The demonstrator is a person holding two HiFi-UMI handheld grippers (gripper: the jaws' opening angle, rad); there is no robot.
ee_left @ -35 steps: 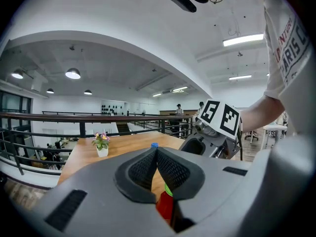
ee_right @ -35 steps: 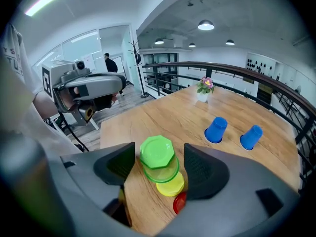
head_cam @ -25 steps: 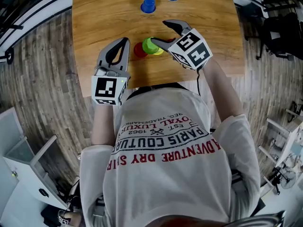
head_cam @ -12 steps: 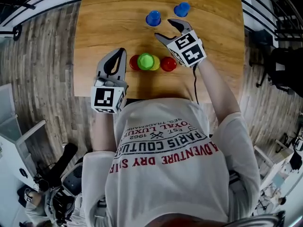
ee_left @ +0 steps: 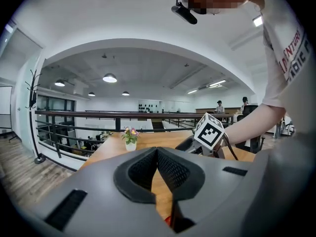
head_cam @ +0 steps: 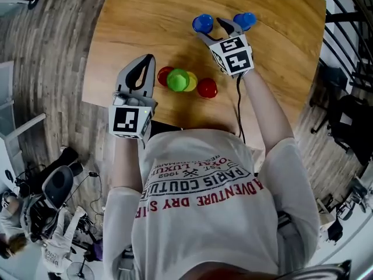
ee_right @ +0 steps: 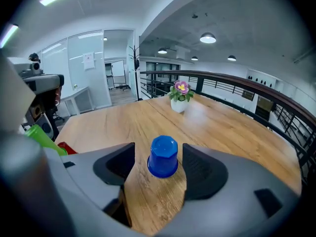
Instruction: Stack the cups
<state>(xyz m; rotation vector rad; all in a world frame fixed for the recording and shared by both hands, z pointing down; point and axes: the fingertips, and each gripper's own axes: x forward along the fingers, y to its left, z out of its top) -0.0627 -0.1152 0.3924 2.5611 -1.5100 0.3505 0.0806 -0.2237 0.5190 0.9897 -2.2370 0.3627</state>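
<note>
one blue cup (ee_right: 163, 156) stands upside down on the table (ee_right: 148, 117), axis upright, dead ahead of my right gripper (head_cam: 211, 29) and in line with the gap between its spread jaws, untouched. it looks like the left-hand blue one in the head view, though i can't be sure. my left gripper (head_cam: 145, 63) is farther off, closed on nothing, beside the green cup (head_cam: 178, 79).

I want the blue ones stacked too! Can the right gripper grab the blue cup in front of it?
Probably yes. The right gripper has its jaws apart, and the blue cup stands upside down on the table right between them. Nothing blocks it, so closing should catch it.
</note>
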